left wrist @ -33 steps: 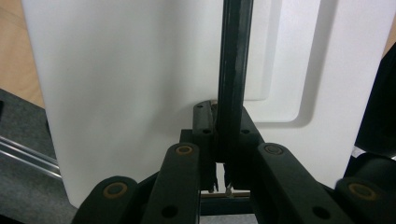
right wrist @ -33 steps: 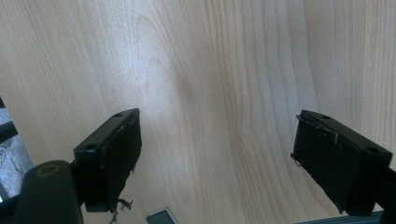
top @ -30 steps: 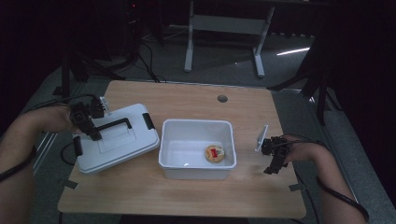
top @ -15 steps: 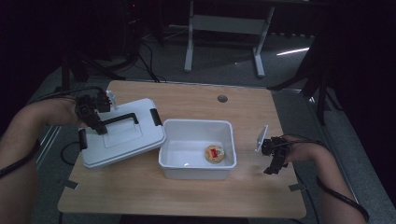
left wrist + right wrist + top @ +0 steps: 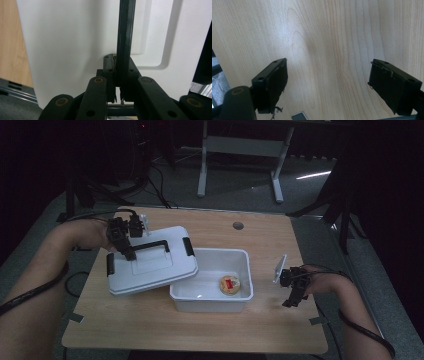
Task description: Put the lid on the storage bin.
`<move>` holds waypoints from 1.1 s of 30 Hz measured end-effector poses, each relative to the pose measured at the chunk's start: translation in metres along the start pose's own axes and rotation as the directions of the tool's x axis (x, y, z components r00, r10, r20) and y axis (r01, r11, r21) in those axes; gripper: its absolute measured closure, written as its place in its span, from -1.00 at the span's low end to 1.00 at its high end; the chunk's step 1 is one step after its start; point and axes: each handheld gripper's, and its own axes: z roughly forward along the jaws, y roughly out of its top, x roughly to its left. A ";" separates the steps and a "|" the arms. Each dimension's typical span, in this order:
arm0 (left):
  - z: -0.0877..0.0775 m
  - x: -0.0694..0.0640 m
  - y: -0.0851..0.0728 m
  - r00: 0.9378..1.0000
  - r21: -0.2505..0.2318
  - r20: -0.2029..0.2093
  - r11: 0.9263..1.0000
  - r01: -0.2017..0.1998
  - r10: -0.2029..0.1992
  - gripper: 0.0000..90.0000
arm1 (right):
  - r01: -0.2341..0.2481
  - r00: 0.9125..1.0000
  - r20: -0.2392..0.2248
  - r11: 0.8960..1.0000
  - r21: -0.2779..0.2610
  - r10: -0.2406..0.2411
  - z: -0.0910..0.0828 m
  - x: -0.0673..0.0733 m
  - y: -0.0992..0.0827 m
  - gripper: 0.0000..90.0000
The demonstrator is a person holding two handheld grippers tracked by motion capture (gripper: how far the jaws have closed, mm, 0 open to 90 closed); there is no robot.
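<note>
A white lid [image 5: 150,265] with a black handle [image 5: 152,245] and black side clips hangs tilted, its right edge over the left rim of an open white bin [image 5: 210,304]. My left gripper [image 5: 127,251] is shut on the handle's left end. In the left gripper view the jaws [image 5: 117,65] clamp the dark handle bar [image 5: 125,37] against the lid's white top [image 5: 70,37]. A round tan item with a red centre [image 5: 229,284] lies in the bin. My right gripper [image 5: 295,297] stands open just above the bare wood [image 5: 324,37] right of the bin, holding nothing [image 5: 327,82].
The wooden table [image 5: 200,330] has a round grey hole [image 5: 238,225] at the back and tape marks at its front corners. Cables trail off both sides. A white table frame [image 5: 240,145] stands on the floor behind.
My left gripper has carried the lid to the right and slightly up, so its right edge now overlaps the bin's left rim. The right hand has stayed put.
</note>
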 end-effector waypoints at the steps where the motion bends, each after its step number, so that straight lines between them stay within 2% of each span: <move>1: 0.000 -0.001 0.004 1.000 -0.002 0.001 1.000 -0.010 0.010 0.86 | -0.001 1.000 0.000 1.000 -0.001 0.001 0.000 0.000 0.000 -0.67; 2: 0.000 -0.001 0.004 1.000 -0.002 0.001 1.000 -0.010 0.010 0.86 | 0.000 1.000 0.002 1.000 0.001 0.000 0.000 0.000 0.000 -0.67; 4: 0.002 -0.002 0.018 0.999 -0.002 0.007 0.999 -0.038 0.038 0.86 | 0.002 1.000 0.002 1.000 -0.001 -0.002 -0.001 0.000 0.000 -0.67; 7: 0.004 -0.004 0.026 0.999 -0.005 0.011 0.999 -0.052 0.052 0.86 | 0.003 1.000 0.001 1.000 -0.002 -0.003 -0.001 0.000 0.000 -0.67; 8: 0.005 -0.005 0.036 0.998 -0.006 0.010 0.998 -0.068 0.068 0.86 | 0.003 1.000 0.002 1.000 -0.003 -0.003 -0.001 0.000 0.000 -0.67; 9: 0.005 -0.005 0.036 0.998 -0.006 0.010 0.998 -0.068 0.068 0.86 | 0.003 1.000 0.002 1.000 -0.003 -0.003 -0.001 0.000 0.000 -0.67; 10: 0.007 -0.007 0.045 0.996 -0.007 0.017 0.996 -0.083 0.084 0.86 | 0.003 1.000 -0.001 1.000 0.000 -0.003 0.000 0.000 0.000 -0.67; 12: 0.007 -0.007 0.050 0.996 -0.004 0.013 0.996 -0.086 0.087 0.86 | -0.001 1.000 -0.004 1.000 0.009 0.001 0.001 0.000 -0.001 -0.67; 13: 0.008 -0.009 0.059 0.994 -0.005 0.014 0.994 -0.107 0.107 0.85 | -0.001 1.000 -0.006 1.000 0.010 0.001 0.001 0.000 -0.001 -0.67; 15: 0.008 -0.010 0.063 0.994 -0.009 0.017 0.994 -0.111 0.111 0.85 | 0.000 1.000 -0.006 1.000 0.006 0.000 0.002 0.001 -0.001 -0.67; 18: 0.008 -0.017 0.080 0.987 -0.026 0.023 0.987 -0.156 0.156 0.86 | -0.001 1.000 -0.007 1.000 0.005 0.001 0.002 0.000 -0.001 -0.67; 20: 0.007 -0.019 0.085 0.986 -0.031 0.025 0.986 -0.164 0.165 0.86 | -0.001 1.000 -0.009 1.000 0.008 0.001 0.003 0.000 -0.002 -0.67; 21: 0.007 -0.022 0.094 0.983 -0.039 0.025 0.983 -0.181 0.182 0.86 | 0.000 1.000 -0.010 1.000 0.009 0.001 0.003 0.000 -0.002 -0.67; 22: 0.007 -0.022 0.094 0.983 -0.039 0.025 0.983 -0.181 0.182 0.86 | 0.001 1.000 -0.011 1.000 0.011 -0.001 0.003 0.000 -0.002 -0.67; 23: 0.006 -0.025 0.104 0.981 -0.039 0.031 0.980 -0.193 0.194 0.86 | 0.001 1.000 -0.010 1.000 0.012 -0.001 0.003 0.000 -0.002 -0.67; 24: 0.006 -0.025 0.104 0.981 -0.039 0.031 0.980 -0.193 0.194 0.86 | 0.001 1.000 -0.010 1.000 0.012 -0.001 0.003 0.000 -0.002 -0.67; 25: 0.005 -0.027 0.113 0.978 -0.035 0.029 0.978 -0.205 0.206 0.85 | 0.000 1.000 -0.009 1.000 0.009 0.000 0.002 0.000 -0.002 -0.67; 26: 0.005 -0.027 0.113 0.978 -0.035 0.029 0.978 -0.205 0.206 0.86 | 0.000 1.000 -0.011 1.000 0.007 0.000 0.002 0.000 -0.002 -0.67; 28: 0.006 -0.032 0.127 0.975 -0.036 0.030 0.975 -0.220 0.221 0.85 | -0.002 1.000 -0.010 1.000 0.007 0.002 0.003 0.000 -0.003 -0.67; 33: 0.008 -0.039 0.141 0.968 -0.046 0.036 0.968 -0.245 0.247 0.85 | -0.004 1.000 -0.016 1.000 0.008 0.004 0.005 0.000 -0.004 -0.67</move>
